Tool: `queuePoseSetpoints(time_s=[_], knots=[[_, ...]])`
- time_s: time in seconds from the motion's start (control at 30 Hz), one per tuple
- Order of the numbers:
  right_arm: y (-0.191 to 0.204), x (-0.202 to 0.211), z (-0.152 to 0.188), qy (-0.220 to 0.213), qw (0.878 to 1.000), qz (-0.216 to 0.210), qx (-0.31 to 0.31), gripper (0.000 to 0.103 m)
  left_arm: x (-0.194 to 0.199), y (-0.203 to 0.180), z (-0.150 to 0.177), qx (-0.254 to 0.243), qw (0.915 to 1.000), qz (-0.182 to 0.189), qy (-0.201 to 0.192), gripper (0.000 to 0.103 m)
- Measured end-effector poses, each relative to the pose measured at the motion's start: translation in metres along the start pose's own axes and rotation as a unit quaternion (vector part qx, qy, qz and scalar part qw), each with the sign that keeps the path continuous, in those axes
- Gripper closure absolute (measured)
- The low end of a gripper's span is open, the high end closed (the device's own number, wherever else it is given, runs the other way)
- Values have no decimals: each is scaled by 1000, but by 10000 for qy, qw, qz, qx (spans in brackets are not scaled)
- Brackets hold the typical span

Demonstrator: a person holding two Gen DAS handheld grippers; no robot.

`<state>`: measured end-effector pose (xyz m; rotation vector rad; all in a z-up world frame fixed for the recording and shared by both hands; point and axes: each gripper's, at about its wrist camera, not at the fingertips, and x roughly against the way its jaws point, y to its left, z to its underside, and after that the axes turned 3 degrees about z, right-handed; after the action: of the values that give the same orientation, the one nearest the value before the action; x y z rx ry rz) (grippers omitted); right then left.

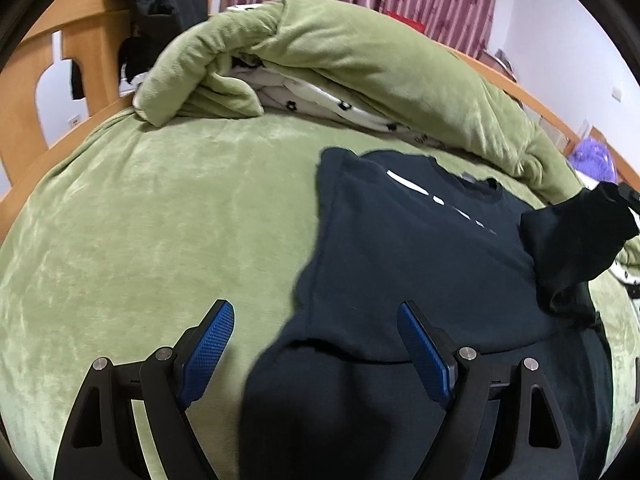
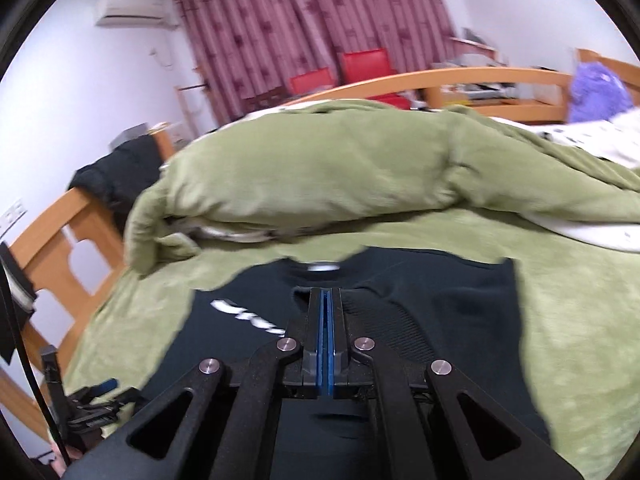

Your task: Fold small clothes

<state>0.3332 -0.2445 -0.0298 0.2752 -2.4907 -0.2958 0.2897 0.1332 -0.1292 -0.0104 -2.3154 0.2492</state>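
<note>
Two grippers: left gripper (image 1: 316, 320) spread above black shirt (image 1: 408, 248); right gripper (image 2: 325, 300) pinching its sleeve (image 2: 384, 312)

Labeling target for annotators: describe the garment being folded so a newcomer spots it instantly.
Start at the bed covered by the green plush blanket, with a rumpled green duvet heaped behind. On the flat blanket lies the black T-shirt. It is the only dark garment there, with white lettering across its chest.
</note>
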Motion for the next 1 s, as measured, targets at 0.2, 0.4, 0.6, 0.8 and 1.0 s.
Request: queuePoseSetpoints(time_s=[0.2, 0.4, 0.6, 0.8, 1.0], knots=[[89, -36, 14, 249, 9979, -575, 133, 102, 8, 37, -4, 660, 9977, 117, -21, 21], [140, -91, 61, 1057, 9888, -1056, 19, 100, 11, 56, -4, 731, 9972, -94, -111, 21], [108, -63, 67, 649, 9941, -861, 138, 57, 6, 46, -4, 620, 9981, -34, -57, 21], [10, -7, 72, 394, 9961, 492, 613, 57, -7, 6, 3, 222, 9995, 184, 146, 21], [-109, 30, 102, 499, 9887, 1412, -73, 57, -20, -41, 5, 68, 9987, 398, 301, 21]])
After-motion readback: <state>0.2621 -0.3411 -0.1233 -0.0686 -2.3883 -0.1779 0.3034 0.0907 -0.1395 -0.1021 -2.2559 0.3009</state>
